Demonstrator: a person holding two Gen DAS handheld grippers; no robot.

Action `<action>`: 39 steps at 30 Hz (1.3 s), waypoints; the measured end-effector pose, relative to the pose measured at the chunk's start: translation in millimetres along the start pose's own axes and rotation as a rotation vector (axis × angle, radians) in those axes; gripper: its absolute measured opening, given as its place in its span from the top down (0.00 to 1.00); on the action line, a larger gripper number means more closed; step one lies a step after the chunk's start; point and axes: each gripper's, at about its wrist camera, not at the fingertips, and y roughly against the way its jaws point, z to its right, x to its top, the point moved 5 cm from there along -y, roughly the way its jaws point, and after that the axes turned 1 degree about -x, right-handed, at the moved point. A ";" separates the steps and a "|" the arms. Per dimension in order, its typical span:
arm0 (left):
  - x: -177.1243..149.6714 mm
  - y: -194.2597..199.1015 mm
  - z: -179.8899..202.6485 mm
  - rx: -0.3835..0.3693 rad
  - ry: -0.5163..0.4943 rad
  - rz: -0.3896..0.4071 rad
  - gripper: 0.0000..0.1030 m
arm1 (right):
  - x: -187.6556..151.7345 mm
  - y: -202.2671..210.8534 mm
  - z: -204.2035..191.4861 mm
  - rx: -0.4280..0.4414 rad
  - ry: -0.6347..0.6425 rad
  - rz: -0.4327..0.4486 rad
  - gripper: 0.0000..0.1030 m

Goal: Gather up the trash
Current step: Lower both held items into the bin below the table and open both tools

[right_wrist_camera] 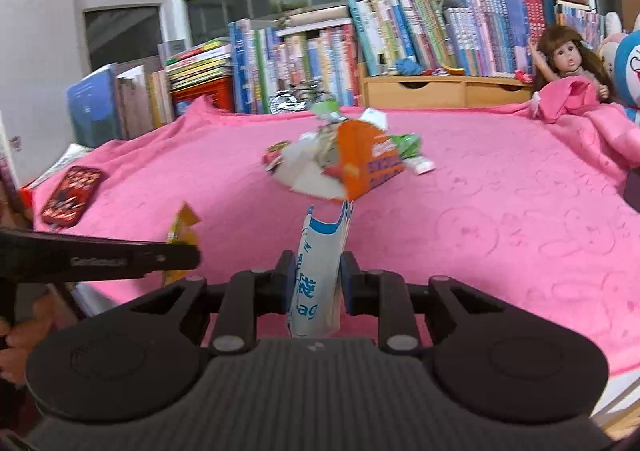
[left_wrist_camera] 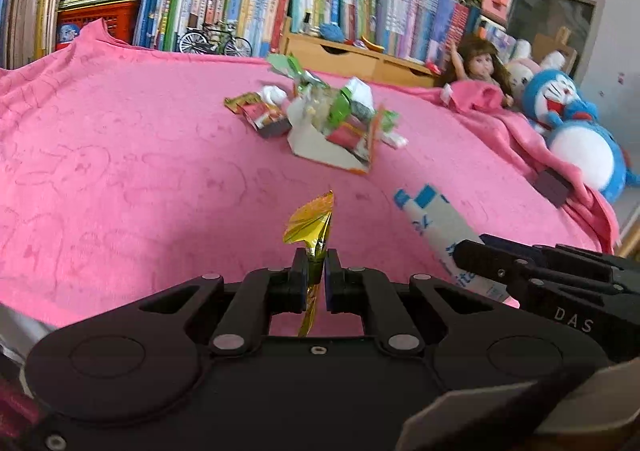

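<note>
Left wrist view: left claw (left_wrist_camera: 316, 265) is pinched nearly closed on a gold wrapper (left_wrist_camera: 311, 221), which stands up out of the pads w/ a thin tail hanging below. Right wrist view: right claw (right_wrist_camera: 319, 275) is part closed around a white-and-blue packet (right_wrist_camera: 320, 263), pads pressing its sides; the packet's top is torn open and pokes fwd. Both pieces are held above the pink blanket (left_wrist_camera: 120, 155), the two claws side by side and close.

Trash pile (right_wrist_camera: 340, 163) sits mid-blanket, ahead of both claws: an orange carton, green wrappers, white paper, all heaped and touching.

Risks, as I judge them:
- Gold wrapper is held by a narrow twist only, so a quick swing could slip it out.
- Packet is soft and crushed, so it could slide down through the pads if the grip eases.
- Claws are near each other, so they could knock together when both go for the pile.
- Doll (right_wrist_camera: 568, 55) and blue plush (left_wrist_camera: 576, 131) at the blanket's edge aren't trash; a wide sweep could drag them.

Containers: no bin or bag in either view, so drop spot unknown. Red crates (left_wrist_camera: 96, 17) on the shelf hold books. Wooden drawer unit (right_wrist_camera: 440, 91) is shut, contents hidden. Red tin (right_wrist_camera: 72, 195) lies closed on the blanket's left.
</note>
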 end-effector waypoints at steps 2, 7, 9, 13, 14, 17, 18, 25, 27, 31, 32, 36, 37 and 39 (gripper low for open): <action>-8.9 7.7 2.8 -0.008 -0.007 -0.019 0.93 | -6.7 9.0 -5.1 0.019 -0.009 -0.013 0.73; -34.0 12.0 2.8 -0.073 0.041 -0.135 0.93 | -25.7 26.7 -14.2 0.052 -0.033 -0.054 0.73; -43.8 11.1 2.2 -0.056 0.033 -0.161 0.93 | -33.0 30.6 -16.7 0.055 -0.036 -0.074 0.73; -63.5 5.6 -1.1 -0.034 0.026 -0.218 0.93 | -50.3 33.3 -18.9 0.063 -0.062 -0.126 0.73; -67.9 3.1 -2.2 -0.031 0.026 -0.233 0.93 | -55.2 32.6 -19.3 0.066 -0.070 -0.143 0.73; -84.7 -7.1 -5.9 -0.016 0.029 -0.293 0.93 | -73.9 26.5 -18.6 0.059 -0.094 -0.203 0.73; -89.8 -11.2 -7.2 -0.014 0.034 -0.316 0.93 | -79.1 23.1 -17.7 0.056 -0.099 -0.222 0.73; -136.3 -44.4 -16.4 0.011 0.057 -0.455 0.93 | -125.1 -5.5 -4.7 0.042 -0.189 -0.364 0.73; -148.9 -57.5 -20.4 0.028 0.059 -0.489 0.93 | -138.3 -16.1 0.6 0.068 -0.251 -0.414 0.73; -172.2 -83.7 -25.4 0.052 0.069 -0.572 0.92 | -165.9 -34.2 7.9 0.053 -0.304 -0.484 0.73; -176.4 -87.3 -25.3 0.053 0.070 -0.586 0.92 | -171.0 -37.4 8.1 0.046 -0.300 -0.495 0.73; -182.8 -92.8 -21.1 0.044 0.055 -0.602 0.91 | -180.1 -43.3 7.5 0.042 -0.302 -0.518 0.72; -183.3 -95.0 -21.1 0.045 0.051 -0.604 0.91 | -180.0 -44.6 6.5 0.040 -0.299 -0.520 0.72; -184.6 -97.6 -22.2 0.050 0.048 -0.610 0.91 | -179.9 -47.0 5.4 0.035 -0.296 -0.523 0.71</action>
